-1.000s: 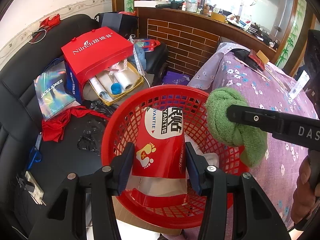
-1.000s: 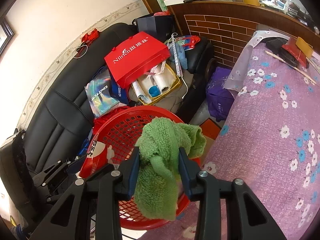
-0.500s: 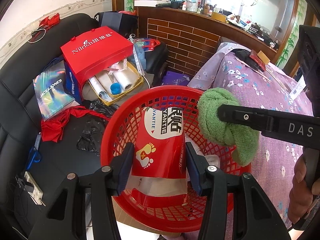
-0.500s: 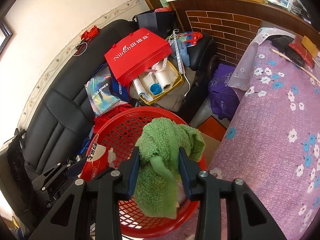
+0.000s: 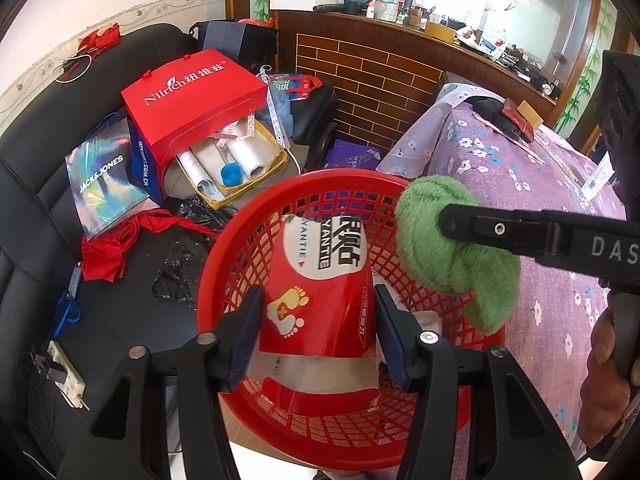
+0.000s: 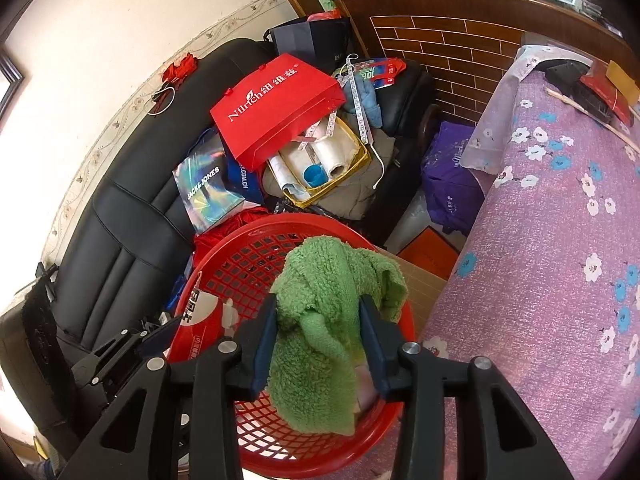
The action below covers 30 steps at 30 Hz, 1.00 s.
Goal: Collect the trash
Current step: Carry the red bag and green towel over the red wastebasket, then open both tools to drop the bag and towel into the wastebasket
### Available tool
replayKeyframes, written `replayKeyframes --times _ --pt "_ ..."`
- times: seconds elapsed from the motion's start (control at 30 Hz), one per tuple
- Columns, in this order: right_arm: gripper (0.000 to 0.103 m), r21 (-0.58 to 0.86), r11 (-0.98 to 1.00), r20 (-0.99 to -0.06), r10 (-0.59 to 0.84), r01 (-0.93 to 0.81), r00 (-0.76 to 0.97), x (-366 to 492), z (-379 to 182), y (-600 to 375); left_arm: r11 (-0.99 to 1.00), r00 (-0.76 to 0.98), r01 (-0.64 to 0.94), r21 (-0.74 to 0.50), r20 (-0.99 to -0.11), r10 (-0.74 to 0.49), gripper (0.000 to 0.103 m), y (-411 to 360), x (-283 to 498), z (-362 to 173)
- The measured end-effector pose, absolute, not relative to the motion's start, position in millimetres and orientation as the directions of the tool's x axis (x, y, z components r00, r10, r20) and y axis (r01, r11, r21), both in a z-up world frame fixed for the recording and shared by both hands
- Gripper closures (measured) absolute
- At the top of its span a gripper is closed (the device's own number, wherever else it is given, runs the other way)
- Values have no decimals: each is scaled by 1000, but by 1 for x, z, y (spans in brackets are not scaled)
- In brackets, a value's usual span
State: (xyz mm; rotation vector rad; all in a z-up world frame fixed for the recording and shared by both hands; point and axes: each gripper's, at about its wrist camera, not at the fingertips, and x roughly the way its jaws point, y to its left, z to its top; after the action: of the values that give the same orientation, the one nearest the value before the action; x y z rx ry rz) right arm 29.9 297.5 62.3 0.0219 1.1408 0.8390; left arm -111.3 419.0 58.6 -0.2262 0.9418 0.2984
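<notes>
- Left gripper (image 5: 318,330) jaws, just opening, flank the red glossy "YANTIE" packet (image 5: 320,280); contact unclear.
- Right gripper (image 6: 318,338) jaws, just opening, hold the fluffy green cloth (image 6: 320,320) over the red mesh plastic basket (image 6: 224,264).
- Red "Nilrich" paper bag (image 5: 192,108); iridescent "JACK&JONES" bag (image 5: 102,184).
- Packet's lower text unreadable.

Both hand-held grippers tilted steeply downward, left hand-held gripper (image 5: 318,334) and right (image 6: 319,338) (jaws just opening).

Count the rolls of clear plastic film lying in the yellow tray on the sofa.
2 show clearly: one roll right of the blue cap, one roll left of it, both partly under the red bag. More may be hidden.
</notes>
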Motion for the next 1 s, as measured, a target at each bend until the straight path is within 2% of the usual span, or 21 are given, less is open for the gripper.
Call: replayKeyframes --times 0.27,0.37,0.43,0.53,0.6,0.63,1.0 --pt "53 437 703 -757 625 -561 193 32 84 284 933 560 -352 -74 -815 147 41 418 -109 60" --pt "51 429 707 -749 626 -562 215 31 93 278 930 570 -359 -79 -808 151 33 418 -111 64" --pt "45 410 717 -748 618 -563 243 29 100 273 927 580 -365 -81 -799 159 23 417 -112 67" --pt "30 332 751 -755 574 -571 316 23 112 268 925 606 -370 -88 -778 169 11 415 -115 73" --pt "19 280 771 -757 543 -572 362 19 118 264 925 628 -371 -88 -757 180 7 411 -116 77" --pt "18 254 780 -756 529 -572 386 16 122 261 924 632 -371 -90 -753 180 5 412 -115 78" --pt "14 110 809 -741 455 -578 495 -14 143 212 898 658 -425 -116 -720 219 4 391 -121 86"
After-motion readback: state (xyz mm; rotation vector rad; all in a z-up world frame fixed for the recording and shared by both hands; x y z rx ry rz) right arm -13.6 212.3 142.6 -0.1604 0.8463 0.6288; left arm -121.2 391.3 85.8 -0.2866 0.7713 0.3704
